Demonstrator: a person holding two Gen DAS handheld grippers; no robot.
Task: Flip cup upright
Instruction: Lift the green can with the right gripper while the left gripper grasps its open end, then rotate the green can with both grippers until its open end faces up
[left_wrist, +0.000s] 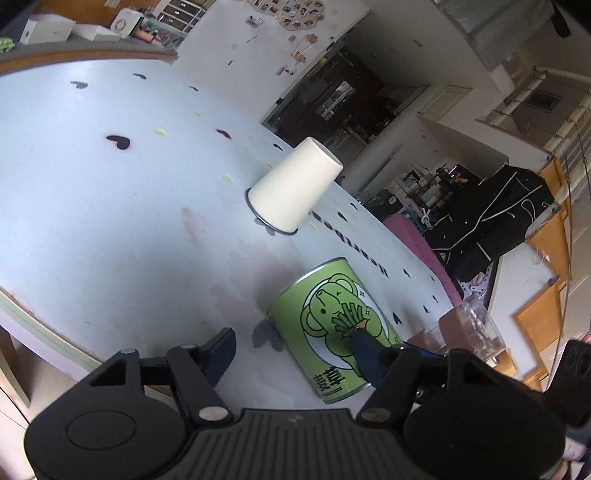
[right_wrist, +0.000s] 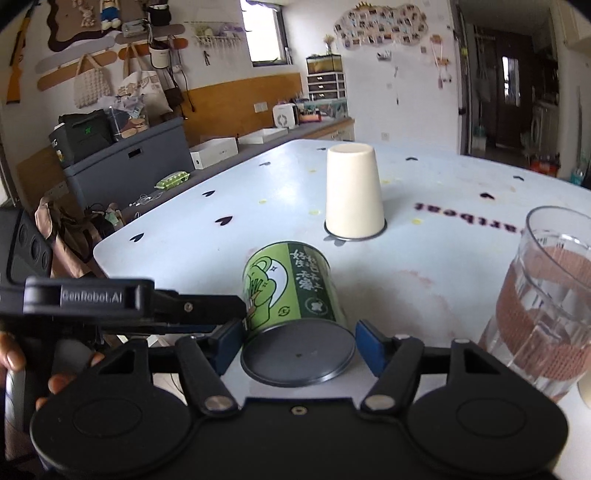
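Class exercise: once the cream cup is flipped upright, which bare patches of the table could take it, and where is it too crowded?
Free: the wide stretch left of the cream cup, toward the table edge, and the strip between cup and green can. Crowded: the near edge, where the can lies between both tools beside the ribbed glass.

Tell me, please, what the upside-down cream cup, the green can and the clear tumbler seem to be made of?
Cream cup: probably paper, possibly plastic; matte, opaque, thin tapered wall, no shine.
Green can: likely metal, judging by the dull grey end disc and raised rim; the printed green cartoon label looks like smooth paper or film.
Clear tumbler: glass or hard plastic, transparent and ribbed; the brown textured band's material is unclear.
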